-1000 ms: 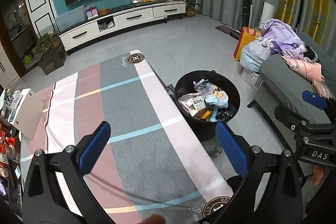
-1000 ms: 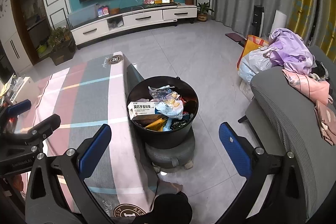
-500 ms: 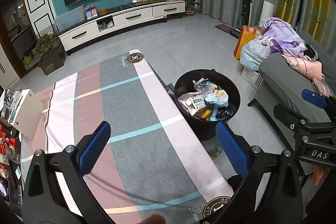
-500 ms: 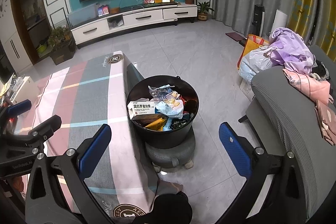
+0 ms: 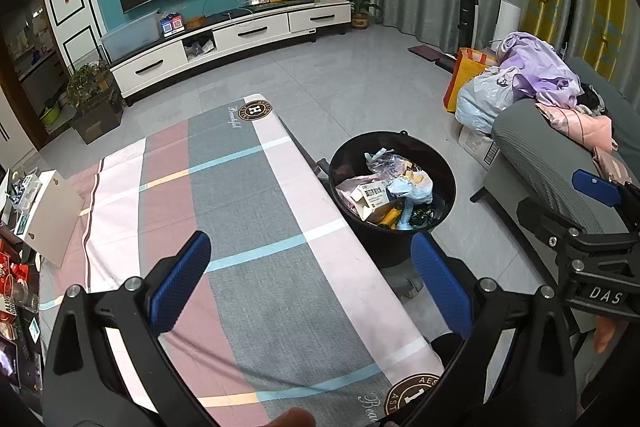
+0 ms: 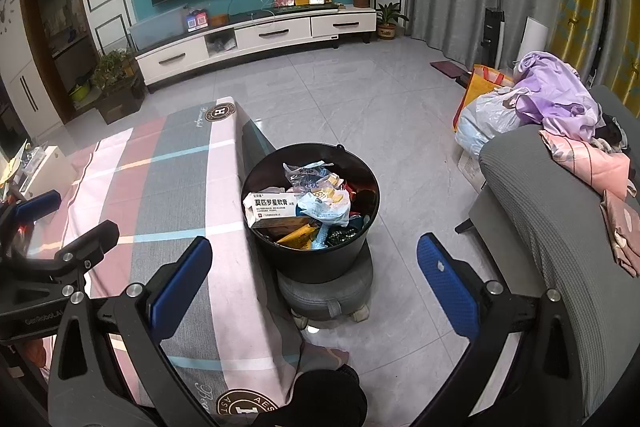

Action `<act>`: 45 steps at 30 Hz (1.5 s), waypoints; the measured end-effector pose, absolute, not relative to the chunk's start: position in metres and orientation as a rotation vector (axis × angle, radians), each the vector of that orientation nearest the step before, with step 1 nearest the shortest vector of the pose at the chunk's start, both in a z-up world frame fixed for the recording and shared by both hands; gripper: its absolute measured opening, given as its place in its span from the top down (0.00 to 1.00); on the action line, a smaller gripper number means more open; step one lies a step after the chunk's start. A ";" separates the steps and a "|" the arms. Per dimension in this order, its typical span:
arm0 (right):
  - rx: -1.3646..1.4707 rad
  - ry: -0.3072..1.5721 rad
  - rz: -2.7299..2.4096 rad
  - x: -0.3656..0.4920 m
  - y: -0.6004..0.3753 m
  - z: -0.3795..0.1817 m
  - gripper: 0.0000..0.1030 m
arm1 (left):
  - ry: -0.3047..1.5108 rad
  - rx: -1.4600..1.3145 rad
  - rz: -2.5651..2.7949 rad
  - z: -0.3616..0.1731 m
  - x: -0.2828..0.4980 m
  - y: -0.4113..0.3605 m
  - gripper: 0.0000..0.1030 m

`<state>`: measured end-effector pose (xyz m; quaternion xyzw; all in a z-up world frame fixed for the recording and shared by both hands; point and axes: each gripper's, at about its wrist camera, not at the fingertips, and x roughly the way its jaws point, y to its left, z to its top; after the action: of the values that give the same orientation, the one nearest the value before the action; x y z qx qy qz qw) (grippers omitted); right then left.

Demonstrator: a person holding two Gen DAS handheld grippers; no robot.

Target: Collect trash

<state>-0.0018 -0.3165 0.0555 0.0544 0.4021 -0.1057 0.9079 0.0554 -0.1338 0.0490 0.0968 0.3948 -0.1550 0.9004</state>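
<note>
Black bucket (image 6: 316, 255): the lower trash was buried under a white carton (image 6: 270, 205) and a crumpled bag (image 6: 324, 205); the wrappers' print was too small to read.
Grey stool (image 6: 326, 291): mostly covered by the bucket (only its rim and casters showed).
Table cloth (image 5: 248, 227): the near end was cut by the left view's bottom edge, with its round emblem halved.
Left gripper (image 5: 308, 283): the handle fell below the frame.
Right gripper (image 6: 314, 287): the body was cropped likewise.
Left table clutter (image 5: 16, 279): blurred at the picture's edge, unidentifiable.
Sofa (image 6: 560, 227): ran off the right.
</note>
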 end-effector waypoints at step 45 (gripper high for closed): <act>0.112 0.833 -0.218 0.001 -0.314 0.050 0.03 | 0.818 0.209 -0.323 0.048 0.057 -0.136 0.03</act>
<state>0.0008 -0.3142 0.0503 0.0545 0.4036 -0.1054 0.9072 0.0573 -0.1362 0.0484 0.1012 0.3952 -0.1559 0.8996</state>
